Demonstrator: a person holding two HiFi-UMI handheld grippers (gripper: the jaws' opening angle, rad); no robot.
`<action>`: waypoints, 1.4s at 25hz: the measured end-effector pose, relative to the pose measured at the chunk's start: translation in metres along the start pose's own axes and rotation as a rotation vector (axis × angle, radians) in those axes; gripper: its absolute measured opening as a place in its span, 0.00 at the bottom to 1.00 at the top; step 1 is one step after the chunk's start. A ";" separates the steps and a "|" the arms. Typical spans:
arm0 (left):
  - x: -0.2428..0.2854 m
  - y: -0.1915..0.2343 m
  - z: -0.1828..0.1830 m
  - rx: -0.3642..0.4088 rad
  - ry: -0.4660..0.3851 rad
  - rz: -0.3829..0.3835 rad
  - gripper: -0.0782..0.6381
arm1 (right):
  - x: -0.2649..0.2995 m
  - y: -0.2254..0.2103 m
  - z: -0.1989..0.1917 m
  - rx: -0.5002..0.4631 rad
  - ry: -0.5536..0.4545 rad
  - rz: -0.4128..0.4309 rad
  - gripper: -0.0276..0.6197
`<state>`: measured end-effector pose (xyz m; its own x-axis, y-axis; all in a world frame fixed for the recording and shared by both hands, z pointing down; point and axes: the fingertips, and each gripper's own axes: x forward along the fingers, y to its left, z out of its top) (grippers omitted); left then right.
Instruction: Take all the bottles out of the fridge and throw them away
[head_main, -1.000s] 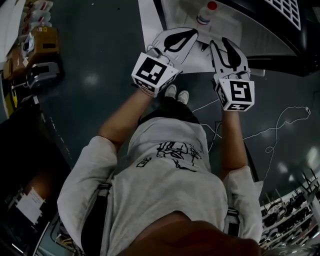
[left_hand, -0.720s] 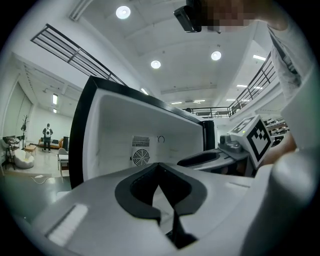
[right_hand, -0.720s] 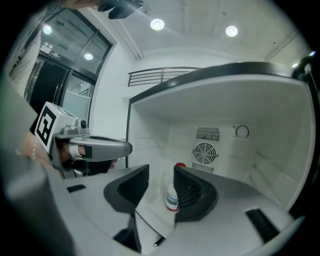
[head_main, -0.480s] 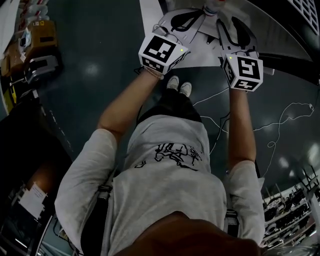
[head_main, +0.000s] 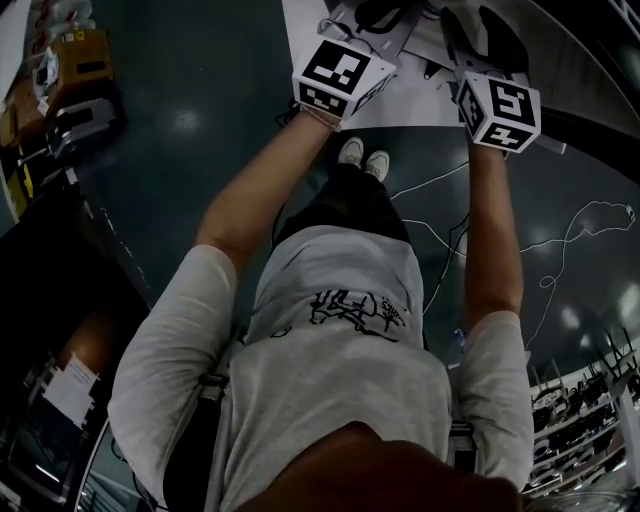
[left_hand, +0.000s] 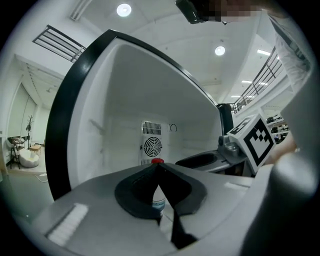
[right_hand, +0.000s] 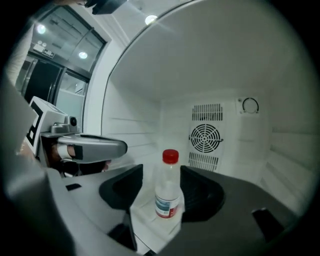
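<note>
- Two hand-held grippers reach side by side into the open fridge, toward the single bottle that stands upright on its white floor.
- Nearest the bottle is the right gripper. Its jaws stand wide and have just been opening. The bottle stands between the dark pads with a gap on either side, so neither pad touches it.
- To the left of the bottle, the left gripper has its jaws together, with the tips meeting. In the left gripper view the bottle stands beyond those tips. Its red cap shows just above them, and a sliver of its body shows through the slit below.
- On the bottle itself, a blue-and-red label wraps the lower part of the clear body.
- Behind the bottle, a round fan grille sits on the back wall, with slotted vents above and below it.
</note>
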<state>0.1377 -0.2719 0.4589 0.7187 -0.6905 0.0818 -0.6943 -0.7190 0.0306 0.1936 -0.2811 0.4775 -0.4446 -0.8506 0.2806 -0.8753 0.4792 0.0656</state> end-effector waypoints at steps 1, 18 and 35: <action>0.003 0.002 -0.002 -0.003 0.002 0.005 0.12 | 0.005 -0.002 -0.001 0.004 -0.001 0.000 0.36; 0.037 0.026 -0.025 -0.001 0.025 0.053 0.12 | 0.066 -0.024 -0.013 0.029 -0.005 -0.007 0.42; 0.037 0.027 -0.021 -0.024 0.026 0.052 0.12 | 0.063 -0.023 -0.006 -0.012 -0.021 0.009 0.42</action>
<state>0.1445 -0.3151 0.4840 0.6804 -0.7246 0.1097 -0.7318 -0.6797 0.0497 0.1869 -0.3444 0.4991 -0.4561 -0.8508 0.2611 -0.8692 0.4888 0.0744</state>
